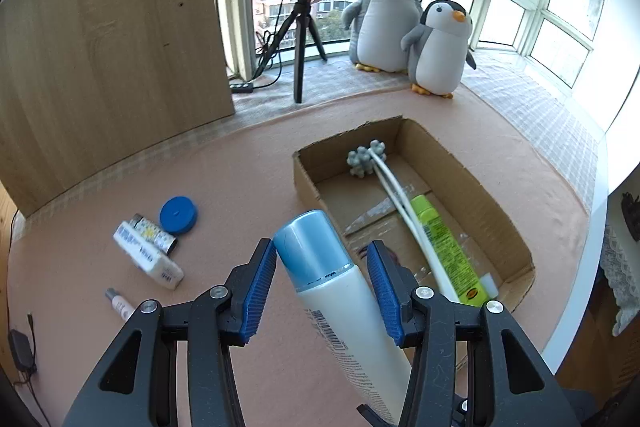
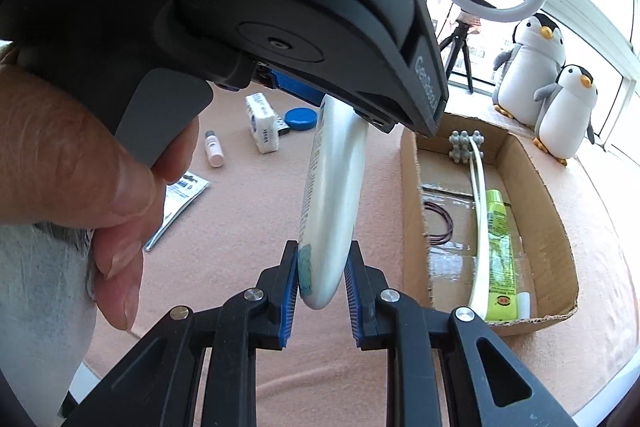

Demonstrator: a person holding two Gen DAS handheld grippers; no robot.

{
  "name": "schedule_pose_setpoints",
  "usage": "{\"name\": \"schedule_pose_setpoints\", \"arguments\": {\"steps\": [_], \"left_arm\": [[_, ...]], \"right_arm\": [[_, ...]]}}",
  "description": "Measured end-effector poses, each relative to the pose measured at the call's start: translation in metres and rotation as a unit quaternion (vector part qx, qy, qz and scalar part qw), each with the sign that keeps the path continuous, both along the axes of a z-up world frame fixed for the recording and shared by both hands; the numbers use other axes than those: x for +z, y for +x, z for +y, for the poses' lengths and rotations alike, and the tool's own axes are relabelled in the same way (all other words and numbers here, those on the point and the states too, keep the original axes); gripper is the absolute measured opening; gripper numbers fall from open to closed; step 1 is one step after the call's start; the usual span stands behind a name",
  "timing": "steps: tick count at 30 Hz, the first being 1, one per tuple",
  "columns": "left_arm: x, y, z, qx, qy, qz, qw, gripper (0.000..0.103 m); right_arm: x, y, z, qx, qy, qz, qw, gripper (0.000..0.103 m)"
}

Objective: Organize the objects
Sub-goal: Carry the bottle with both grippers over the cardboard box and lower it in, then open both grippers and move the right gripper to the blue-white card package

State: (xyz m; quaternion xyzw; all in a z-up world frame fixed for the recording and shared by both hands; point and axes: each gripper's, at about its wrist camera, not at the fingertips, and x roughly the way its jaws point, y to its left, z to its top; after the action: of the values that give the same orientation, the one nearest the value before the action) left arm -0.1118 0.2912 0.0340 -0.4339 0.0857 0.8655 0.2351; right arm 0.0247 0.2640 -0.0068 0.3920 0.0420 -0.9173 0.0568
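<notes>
A white bottle with a light blue cap [image 1: 320, 267] is held in the air between both grippers. My left gripper [image 1: 322, 255] is around its cap end; a gap shows on the right side. My right gripper [image 2: 322, 267] is shut on the bottle's bottom end [image 2: 332, 211]. The cardboard box [image 1: 492, 203] lies to the right and holds a grey-headed white massager [image 1: 366, 157], a green tube [image 1: 444, 247] and dark hair ties [image 2: 438, 223]. The left gripper's body [image 2: 280, 7] fills the upper right wrist view.
On the pink mat [image 1: 224, 167] at left lie a blue round lid [image 1: 178, 214], a white tube [image 1: 146, 255], a patterned small cylinder [image 1: 156, 233], a small white bottle [image 1: 120, 303] and a leaflet [image 2: 180, 199]. Two plush penguins [image 1: 438, 47], a ring light tripod [image 1: 304, 27] and a wooden panel [image 1: 108, 39] stand behind.
</notes>
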Motion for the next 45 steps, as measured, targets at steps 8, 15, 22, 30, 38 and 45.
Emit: {"name": "schedule_pose_setpoints", "arguments": {"steps": [8, 15, 22, 30, 38, 45], "left_arm": [[0.022, -0.018, 0.059, -0.032, 0.002, 0.018, 0.9993, 0.051], [0.018, -0.029, 0.097, -0.05, -0.005, 0.015, 0.9986, 0.051], [0.006, -0.035, 0.109, -0.041, -0.034, 0.032, 0.998, 0.069], [-0.001, -0.042, 0.064, 0.004, -0.058, 0.061, 0.9965, 0.087], [-0.019, -0.03, -0.028, 0.072, -0.075, 0.037, 0.9939, 0.089], [-0.044, -0.003, -0.139, 0.152, -0.08, 0.0, 0.9851, 0.09]], "right_arm": [[0.02, -0.013, 0.048, -0.042, -0.001, 0.02, 0.999, 0.019], [0.02, -0.022, 0.08, -0.059, -0.003, 0.022, 0.998, 0.019], [0.015, -0.03, 0.097, -0.072, -0.004, 0.017, 0.997, 0.02], [0.007, -0.035, 0.107, -0.093, 0.013, 0.009, 0.996, 0.039], [0.007, -0.04, 0.088, -0.069, 0.018, 0.005, 0.997, 0.04], [0.004, -0.037, 0.049, -0.036, 0.027, -0.003, 0.999, 0.042]]}}
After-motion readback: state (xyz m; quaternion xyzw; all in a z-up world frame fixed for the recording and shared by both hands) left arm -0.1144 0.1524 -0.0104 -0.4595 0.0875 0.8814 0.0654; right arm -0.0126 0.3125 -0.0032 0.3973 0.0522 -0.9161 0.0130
